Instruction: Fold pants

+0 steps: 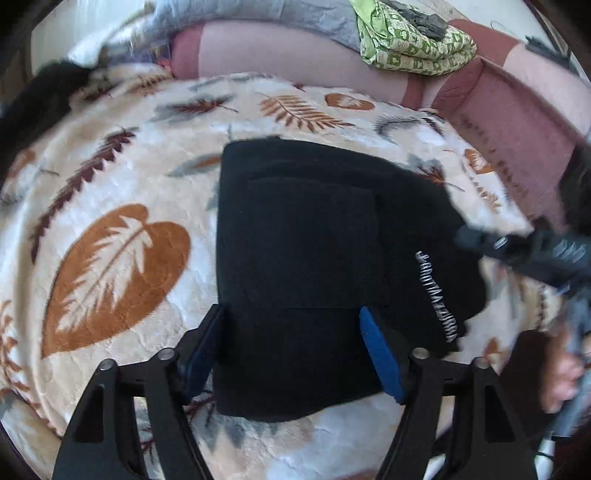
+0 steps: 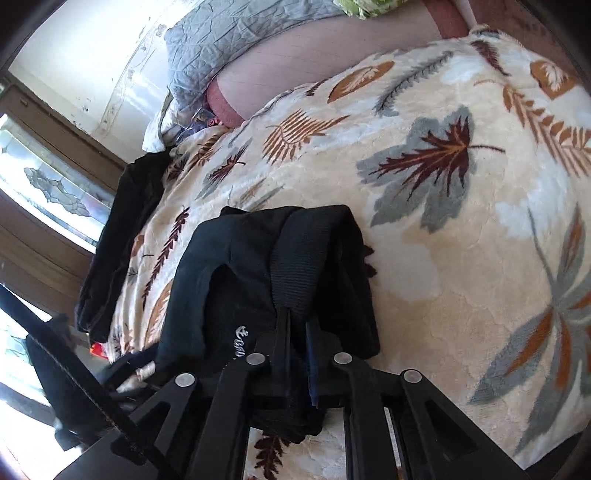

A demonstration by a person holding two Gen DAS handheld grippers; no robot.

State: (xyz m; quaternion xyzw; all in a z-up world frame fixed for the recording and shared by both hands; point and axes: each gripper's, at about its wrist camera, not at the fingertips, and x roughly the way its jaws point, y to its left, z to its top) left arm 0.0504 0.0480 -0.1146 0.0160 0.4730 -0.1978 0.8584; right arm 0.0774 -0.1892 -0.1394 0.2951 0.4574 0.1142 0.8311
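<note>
A cream plush blanket (image 1: 122, 192) printed with brown, maroon and grey leaves covered the bed and filled most of both views. At the centre of the left wrist view, black pants (image 1: 314, 266) lay on it folded into a compact block, white lettering toward the right. In the right wrist view, a second dark garment (image 2: 122, 236) lay along the blanket's left edge. Along the top of the left wrist view ran a pink bolster (image 1: 266, 48), with a grey quilted pillow (image 1: 258, 14) at upper centre and a green patterned cloth (image 1: 410, 40) at upper right.
</note>
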